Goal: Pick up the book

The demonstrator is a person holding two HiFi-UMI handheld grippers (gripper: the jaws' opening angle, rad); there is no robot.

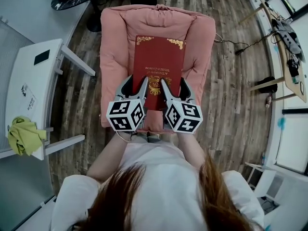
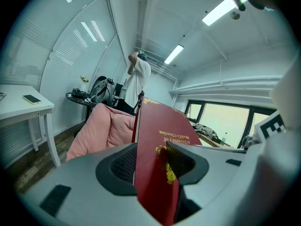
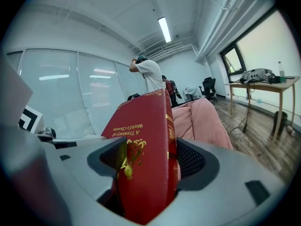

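A dark red book (image 1: 158, 61) with gold lettering is held up over the pink cushioned chair (image 1: 111, 52). My left gripper (image 1: 136, 89) is shut on the book's near left edge and my right gripper (image 1: 172, 89) on its near right edge. In the left gripper view the book (image 2: 157, 149) stands edge-on between the pads, its cover facing right. From the right gripper view the book's spine (image 3: 148, 159) fills the gap between the jaws, tilted upward. The book's near end is hidden behind both marker cubes in the head view.
A white table (image 1: 33, 81) with a phone and a yellow-green cloth (image 1: 23, 134) stands at the left. Desks with gear line the right wall (image 1: 288, 47). A person (image 2: 137, 81) stands at the far end of the room. Wooden floor surrounds the chair.
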